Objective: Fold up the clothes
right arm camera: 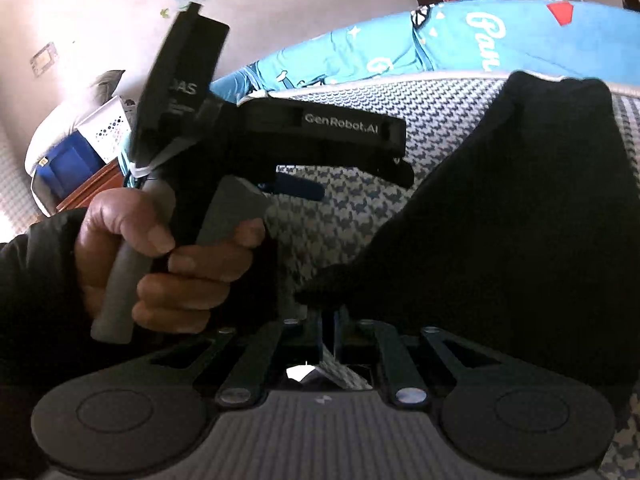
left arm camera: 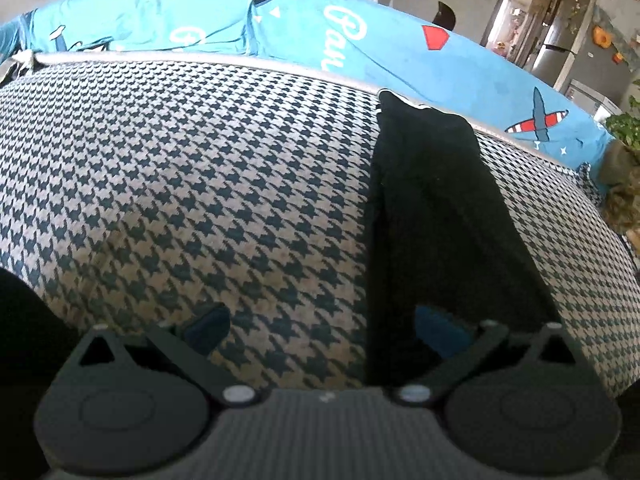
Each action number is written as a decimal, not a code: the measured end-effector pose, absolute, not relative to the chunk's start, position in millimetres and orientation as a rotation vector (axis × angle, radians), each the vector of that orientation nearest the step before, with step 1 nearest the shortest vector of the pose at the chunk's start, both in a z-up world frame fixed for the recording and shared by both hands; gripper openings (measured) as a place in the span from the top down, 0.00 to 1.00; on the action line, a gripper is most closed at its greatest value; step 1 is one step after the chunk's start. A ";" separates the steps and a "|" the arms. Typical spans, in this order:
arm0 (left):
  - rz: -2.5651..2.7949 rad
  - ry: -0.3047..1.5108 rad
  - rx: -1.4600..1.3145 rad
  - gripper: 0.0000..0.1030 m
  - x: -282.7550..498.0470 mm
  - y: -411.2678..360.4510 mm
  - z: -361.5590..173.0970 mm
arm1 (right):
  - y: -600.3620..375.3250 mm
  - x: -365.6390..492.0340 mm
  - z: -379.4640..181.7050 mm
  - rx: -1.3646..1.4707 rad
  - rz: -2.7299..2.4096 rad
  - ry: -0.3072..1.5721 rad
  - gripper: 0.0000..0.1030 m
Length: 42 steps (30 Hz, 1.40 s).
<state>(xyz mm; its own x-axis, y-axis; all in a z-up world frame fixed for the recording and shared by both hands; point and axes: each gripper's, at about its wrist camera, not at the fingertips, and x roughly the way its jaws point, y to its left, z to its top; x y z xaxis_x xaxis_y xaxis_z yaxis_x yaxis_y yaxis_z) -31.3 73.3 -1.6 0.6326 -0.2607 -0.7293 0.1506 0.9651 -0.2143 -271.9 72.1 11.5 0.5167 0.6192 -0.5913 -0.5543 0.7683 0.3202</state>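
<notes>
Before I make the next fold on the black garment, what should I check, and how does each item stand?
1. Right gripper shut on the black garment: ok.
2. Left gripper open: ok.
3. Left gripper holding cloth: not ok, one finger over the garment, the other over the houndstooth cover.
4. Garment flat: cannot tell.
5. Person's hand clear of right jaws: ok.

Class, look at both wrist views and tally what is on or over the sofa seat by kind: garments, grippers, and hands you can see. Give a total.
Black garment: 1
Grippers: 2, the left gripper, open over the houndstooth seat, and the right gripper, shut on the garment's edge
Hand visible: 1, holding the left gripper's handle
Total: 4
</notes>
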 end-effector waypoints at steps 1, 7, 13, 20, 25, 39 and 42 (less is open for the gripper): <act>-0.241 0.853 -0.126 0.00 -32.1 70.8 -2.4 | 73.2 -271.2 9.9 0.089 0.706 0.756 0.92; -0.254 0.863 -0.041 0.00 -32.8 53.1 -9.9 | 76.8 -265.6 -1.0 0.078 0.723 0.838 0.90; -0.203 0.904 0.010 0.00 -26.7 46.4 -21.0 | 72.3 -269.8 5.6 0.049 0.726 0.833 0.89; -0.213 0.897 0.012 0.00 -28.2 45.2 -22.8 | 30.6 -271.8 26.1 0.126 0.480 0.755 0.88; -0.261 0.890 -0.006 0.00 -29.8 43.3 -21.5 | -8.0 -278.0 26.8 0.218 0.235 0.767 0.88; -0.305 0.875 0.037 0.00 -37.1 30.2 -21.2 | -50.3 -271.9 15.5 0.382 0.013 0.850 0.63; -0.322 0.873 0.071 0.00 -41.1 23.0 -22.7 | -52.3 -270.0 10.6 0.406 0.018 0.876 0.63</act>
